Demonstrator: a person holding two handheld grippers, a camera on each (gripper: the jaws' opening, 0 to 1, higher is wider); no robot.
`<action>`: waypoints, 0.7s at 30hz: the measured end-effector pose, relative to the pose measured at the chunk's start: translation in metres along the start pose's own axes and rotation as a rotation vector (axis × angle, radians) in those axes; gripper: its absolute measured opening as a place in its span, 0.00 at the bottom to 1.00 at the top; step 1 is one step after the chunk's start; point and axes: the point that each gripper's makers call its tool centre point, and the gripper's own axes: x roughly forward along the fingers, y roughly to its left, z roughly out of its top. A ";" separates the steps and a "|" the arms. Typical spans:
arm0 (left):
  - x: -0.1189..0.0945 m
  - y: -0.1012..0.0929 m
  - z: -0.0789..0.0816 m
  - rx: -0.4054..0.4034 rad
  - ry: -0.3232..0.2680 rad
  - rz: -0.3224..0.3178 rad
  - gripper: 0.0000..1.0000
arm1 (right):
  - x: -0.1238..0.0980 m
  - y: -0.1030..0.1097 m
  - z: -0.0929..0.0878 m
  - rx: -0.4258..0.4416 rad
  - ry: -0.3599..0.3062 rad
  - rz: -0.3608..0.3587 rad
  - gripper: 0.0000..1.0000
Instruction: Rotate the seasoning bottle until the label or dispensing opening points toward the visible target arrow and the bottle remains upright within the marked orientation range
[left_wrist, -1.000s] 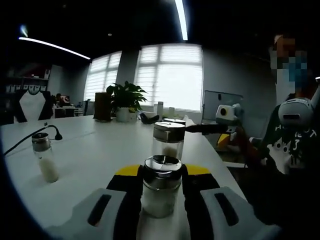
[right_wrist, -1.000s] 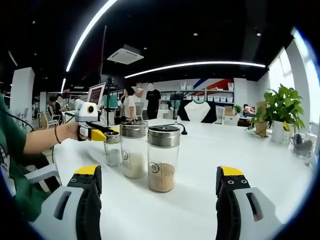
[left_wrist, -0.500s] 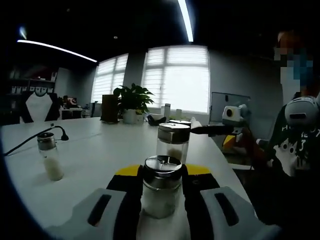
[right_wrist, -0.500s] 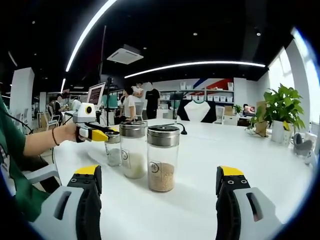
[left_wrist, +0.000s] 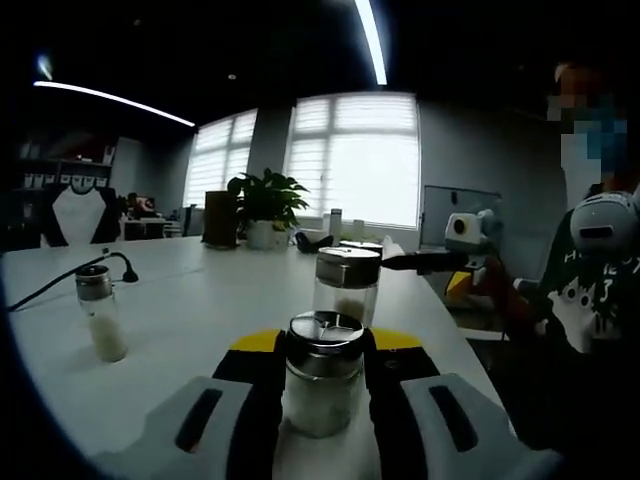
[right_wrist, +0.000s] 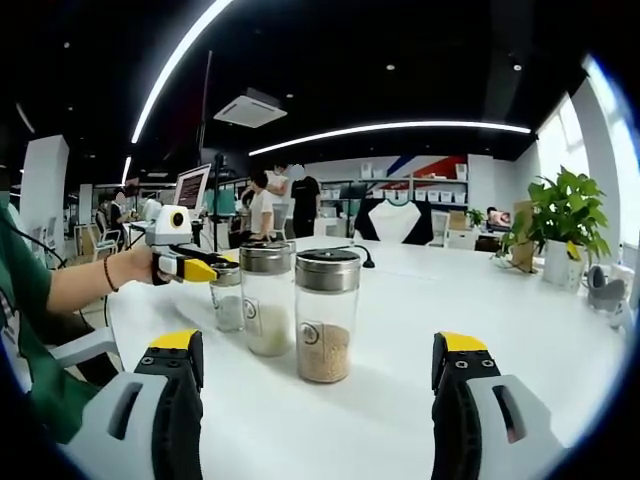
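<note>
Left gripper view: the left hand-held gripper (left_wrist: 322, 400) is clenched on a short seasoning bottle (left_wrist: 322, 385), one jaw pressed to each side of the glass. The bottle stands upright on the white surface (left_wrist: 190, 320), has a metal cap and holds a white granular filling in its lower part. Directly beyond it stands a taller glass bottle (left_wrist: 346, 285) with a metal cap, also partly filled with white grains. Well apart to the left stands a small shaker (left_wrist: 100, 318) with a metal cap and white contents. The right hand-held gripper (left_wrist: 455, 250) enters this view from the right, beyond the taller bottle.

Right gripper view: the right hand-held gripper (right_wrist: 320, 375) is released, jaws spread wide and touching nothing. Between and beyond the jaws stands a tall bottle (right_wrist: 327, 315) with tan grains in its bottom third and a round label. Just beside it, to its left, is the taller glass bottle (right_wrist: 266, 298) with white contents. Further left is the seasoning bottle (right_wrist: 226, 297), gripped by the left hand-held gripper (right_wrist: 215, 270). A potted plant (right_wrist: 560, 225) stands on the surface at far right.
</note>
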 end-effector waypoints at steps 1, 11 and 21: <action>0.000 0.000 0.000 0.003 -0.001 -0.001 0.32 | 0.000 0.000 0.000 -0.002 -0.001 0.002 0.97; -0.004 0.002 0.013 0.067 -0.031 0.042 0.55 | -0.001 -0.003 0.002 -0.003 -0.007 -0.002 0.97; -0.016 0.008 0.010 0.005 -0.042 0.114 0.47 | -0.001 -0.001 0.002 -0.005 -0.004 0.003 0.97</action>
